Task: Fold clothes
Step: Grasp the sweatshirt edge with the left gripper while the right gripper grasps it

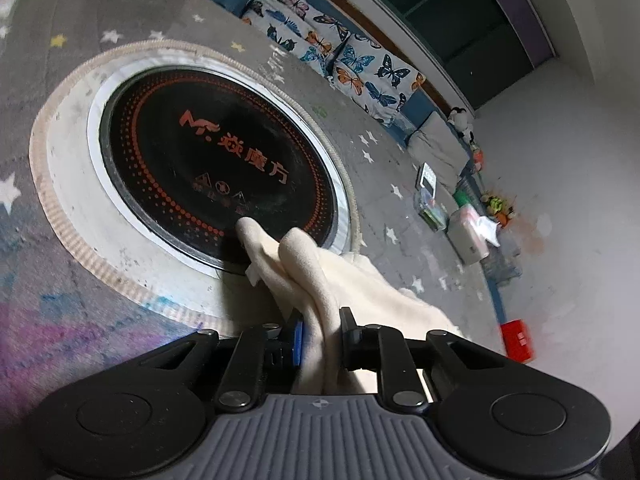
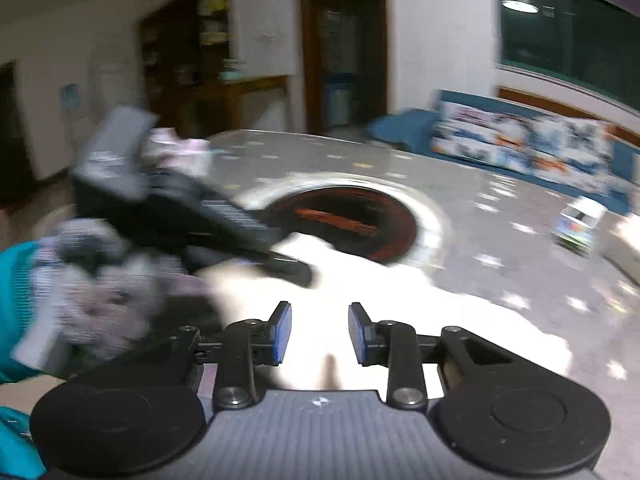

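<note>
A cream-white garment (image 1: 320, 276) is bunched between the fingers of my left gripper (image 1: 322, 334), which is shut on it; its folds stick up over the edge of the black round cooktop (image 1: 216, 160). The rest of the cloth trails off to the right across the table. In the blurred right wrist view the same cream garment (image 2: 400, 300) lies spread on the table below my right gripper (image 2: 320, 332), which is open with nothing between its blue pads. The left gripper (image 2: 292, 266) reaches in from the left, held by a gloved hand (image 2: 104, 280).
The grey star-patterned tablecloth (image 1: 400, 184) covers a large round table. A tissue pack (image 1: 472, 236), a small box (image 1: 430, 200) and a red object (image 1: 518, 338) sit near its far edge. A butterfly-print sofa (image 1: 340, 52) stands behind.
</note>
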Demonstrator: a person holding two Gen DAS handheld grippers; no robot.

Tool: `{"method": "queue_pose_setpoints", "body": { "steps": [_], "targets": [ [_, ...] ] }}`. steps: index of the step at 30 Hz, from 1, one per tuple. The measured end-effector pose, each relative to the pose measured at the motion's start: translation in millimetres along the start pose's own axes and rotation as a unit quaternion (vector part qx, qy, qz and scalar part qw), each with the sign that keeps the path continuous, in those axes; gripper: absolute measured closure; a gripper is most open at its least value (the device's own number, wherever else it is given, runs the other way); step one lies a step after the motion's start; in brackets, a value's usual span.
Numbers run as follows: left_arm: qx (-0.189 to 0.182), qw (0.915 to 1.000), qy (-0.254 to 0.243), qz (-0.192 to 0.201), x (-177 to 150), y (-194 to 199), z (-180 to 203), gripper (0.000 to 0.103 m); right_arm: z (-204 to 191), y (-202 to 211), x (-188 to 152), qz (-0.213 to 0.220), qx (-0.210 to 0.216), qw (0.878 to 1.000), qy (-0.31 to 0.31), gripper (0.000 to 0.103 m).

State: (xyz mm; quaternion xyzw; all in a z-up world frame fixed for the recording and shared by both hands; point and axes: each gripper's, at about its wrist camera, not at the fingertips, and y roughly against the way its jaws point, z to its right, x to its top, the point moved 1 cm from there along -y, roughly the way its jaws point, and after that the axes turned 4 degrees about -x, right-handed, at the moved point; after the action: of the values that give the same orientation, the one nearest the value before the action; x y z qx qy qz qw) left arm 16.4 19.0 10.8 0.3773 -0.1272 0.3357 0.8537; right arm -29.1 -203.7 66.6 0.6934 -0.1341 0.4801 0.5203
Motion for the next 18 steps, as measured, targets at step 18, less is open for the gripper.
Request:
{"method": "queue_pose_setpoints", "body": {
  "steps": [18],
  "targets": [
    [0.064,0.9894,-0.129,0.018,-7.4,-4.7,29.1,0.084,128.6,-28.2,-47.7,-0.031,-0.100,0.976,-0.190,0.074]
  ]
}}
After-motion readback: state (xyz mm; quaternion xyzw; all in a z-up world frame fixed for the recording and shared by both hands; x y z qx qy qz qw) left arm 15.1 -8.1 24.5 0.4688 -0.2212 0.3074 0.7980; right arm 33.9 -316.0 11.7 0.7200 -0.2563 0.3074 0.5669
